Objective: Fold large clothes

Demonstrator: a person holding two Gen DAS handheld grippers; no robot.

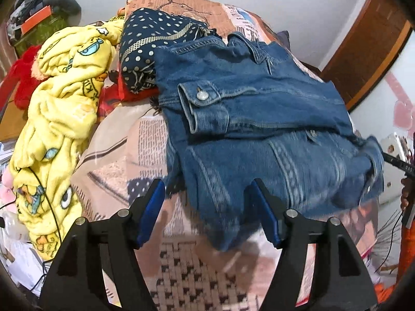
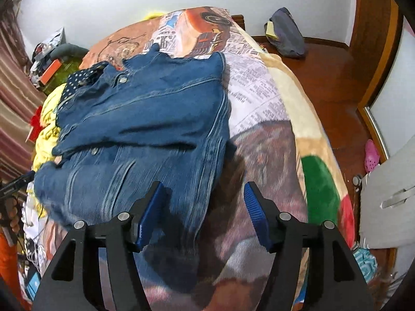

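A blue denim jacket (image 1: 259, 119) lies folded on the bed, a buttoned cuff on top; it also shows in the right wrist view (image 2: 145, 124). My left gripper (image 1: 207, 202) is open and empty, hovering just above the jacket's near left hem. My right gripper (image 2: 205, 202) is open and empty, above the jacket's near right corner. Neither set of blue pads touches the cloth. Part of the right gripper (image 1: 399, 165) shows at the left wrist view's right edge.
A printed blanket (image 2: 259, 98) covers the bed. A yellow cartoon fleece (image 1: 59, 119), a navy dotted garment (image 1: 155, 41) and red cloth (image 1: 23, 83) lie left of the jacket. Wooden floor (image 2: 332, 83) with a bag (image 2: 285, 31) lies right of the bed.
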